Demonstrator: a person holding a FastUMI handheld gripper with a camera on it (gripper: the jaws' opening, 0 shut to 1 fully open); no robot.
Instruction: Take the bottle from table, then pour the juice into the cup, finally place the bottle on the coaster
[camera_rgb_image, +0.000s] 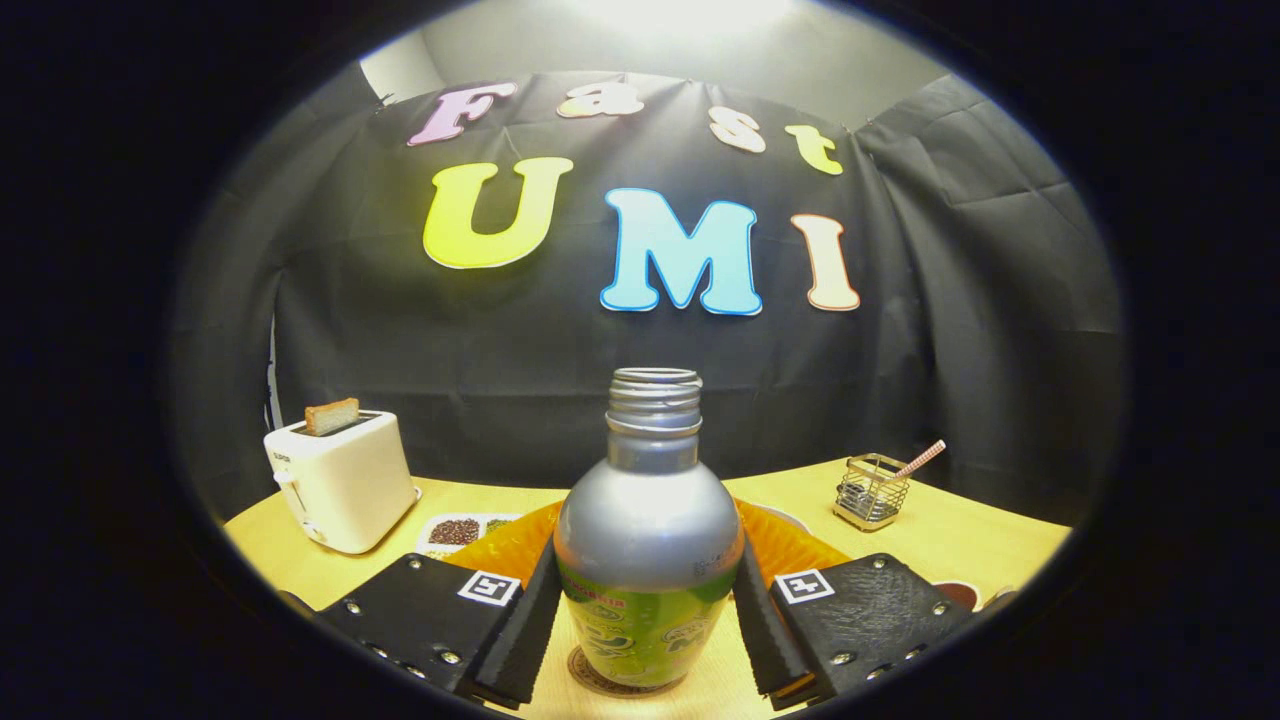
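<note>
Booth: black cloth wall at the back, pale wood table (960, 540) under me, bright light glare on the ceiling above.

My gripper (648, 625) is set around the bottle (648, 560), one finger on each flank at label height. Fingers (520, 630) look flush against its sides, so I read it as pinched, both pads pressing. Bottle is upright and dead centre between them.

Bottle look: silver metal body, rounded shoulders, narrow neck, bare screw thread at the top with no cap on it, mouth open. Lower half carries a green printed label wrap. Glare spot on the shoulder.

Its base sits on a round dark-rimmed coaster (600, 682), edge of which peeks out under the bottle between my fingers. Can't tell if the base is fully down or just clear of it.

Right behind the bottle, an orange ribbed dish (790, 545) fans out both sides. Left of that, a white tray (470, 530) with dark beans and something green. Further left, a cream toaster (340, 485) with a slice of toast (331, 415) sticking up. On the right, well apart, a small wire basket (872, 492) holding a striped straw (920, 458). A dark round edge (960, 594) shows just past my right finger, can't identify it
</note>
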